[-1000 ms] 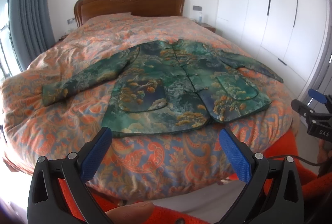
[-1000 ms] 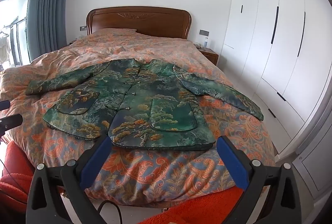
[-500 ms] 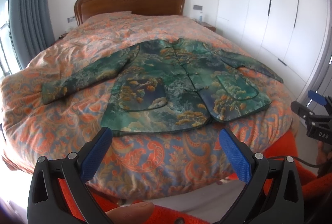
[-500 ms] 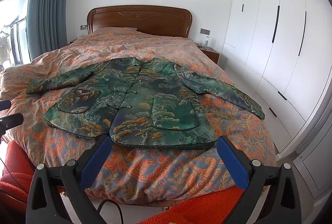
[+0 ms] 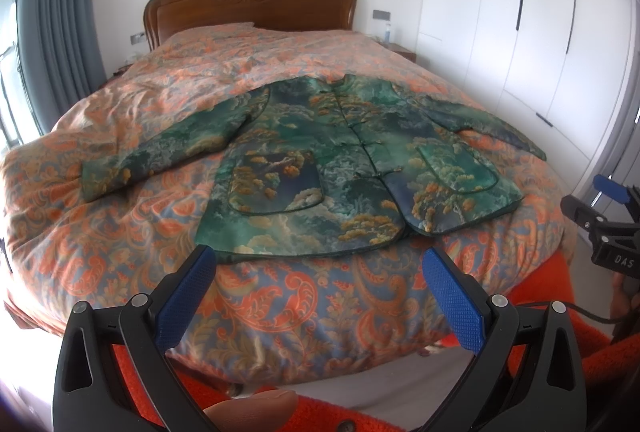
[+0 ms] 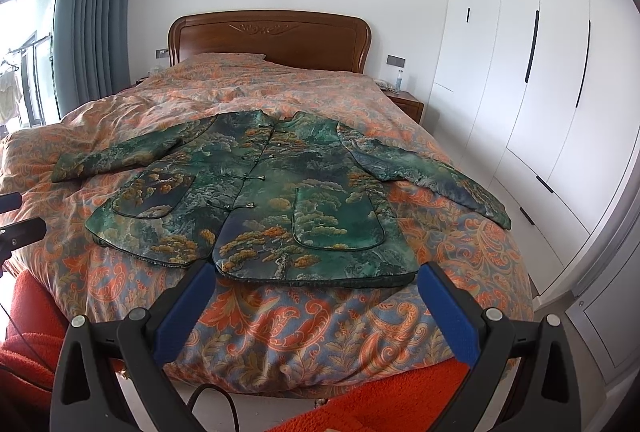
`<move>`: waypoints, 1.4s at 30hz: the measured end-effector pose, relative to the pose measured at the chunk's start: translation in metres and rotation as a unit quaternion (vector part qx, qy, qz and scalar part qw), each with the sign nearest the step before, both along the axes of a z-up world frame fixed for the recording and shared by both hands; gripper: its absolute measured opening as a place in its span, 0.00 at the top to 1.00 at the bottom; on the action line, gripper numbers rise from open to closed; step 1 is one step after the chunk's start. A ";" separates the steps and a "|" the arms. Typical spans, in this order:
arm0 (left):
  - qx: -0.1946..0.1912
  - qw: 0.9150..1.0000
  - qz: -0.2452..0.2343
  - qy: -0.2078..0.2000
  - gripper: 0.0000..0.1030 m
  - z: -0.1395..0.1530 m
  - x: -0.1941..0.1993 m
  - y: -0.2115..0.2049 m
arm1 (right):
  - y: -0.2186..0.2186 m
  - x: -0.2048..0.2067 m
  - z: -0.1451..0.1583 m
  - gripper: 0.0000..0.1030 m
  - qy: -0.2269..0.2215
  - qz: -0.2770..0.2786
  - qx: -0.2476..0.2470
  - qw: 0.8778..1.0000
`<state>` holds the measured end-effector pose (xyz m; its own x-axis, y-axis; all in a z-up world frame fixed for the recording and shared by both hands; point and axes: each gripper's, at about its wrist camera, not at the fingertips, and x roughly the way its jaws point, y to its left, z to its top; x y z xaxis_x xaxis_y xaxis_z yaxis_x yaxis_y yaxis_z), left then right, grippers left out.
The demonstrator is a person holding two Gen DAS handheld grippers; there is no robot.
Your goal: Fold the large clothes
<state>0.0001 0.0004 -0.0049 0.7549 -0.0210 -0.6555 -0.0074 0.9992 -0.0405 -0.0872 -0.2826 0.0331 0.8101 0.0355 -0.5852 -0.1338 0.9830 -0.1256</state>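
I count one jacket [image 5: 352,160] with two sleeves and two patch pockets, spread on one bed [image 5: 280,296]. One headboard [image 6: 272,36] and one curtain [image 6: 92,12] stand behind. Each of my grippers shows two blue fingers [image 5: 452,296].

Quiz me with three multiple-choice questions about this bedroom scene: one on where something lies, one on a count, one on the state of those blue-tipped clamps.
1. Where does the green brocade jacket with gold tree patterns lie?
A. hung on the white wardrobe
B. spread flat on the orange paisley quilt
C. on the floor

2. How many patch pockets show on its front?
A. none
B. two
C. four

3. How do the left gripper and right gripper stand?
A. both open, holding nothing
B. both clamped on a sleeve
C. one gripping the hem

Answers: 1 B, it lies flat, sleeves out, on the quilt. 2 B, one pocket each side of the button line. 3 A, the blue pads are wide apart, short of the hem.
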 end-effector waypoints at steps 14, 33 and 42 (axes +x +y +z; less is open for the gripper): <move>-0.001 1.000 0.000 0.002 0.00 -0.002 -0.001 0.002 | 0.002 -0.001 -0.003 0.00 0.004 0.002 0.000 1.000; -0.001 1.000 0.000 0.002 0.00 -0.002 -0.001 0.001 | 0.006 -0.001 -0.008 0.00 0.008 0.005 0.001 1.000; 0.000 1.000 0.000 0.002 0.00 -0.003 -0.001 0.001 | 0.005 0.000 -0.007 0.00 0.012 0.005 0.001 1.000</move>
<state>-0.0007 0.0016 -0.0077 0.7525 -0.0212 -0.6583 -0.0077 0.9991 -0.0411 -0.0871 -0.2772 0.0263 0.7960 0.0459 -0.6036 -0.1473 0.9818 -0.1196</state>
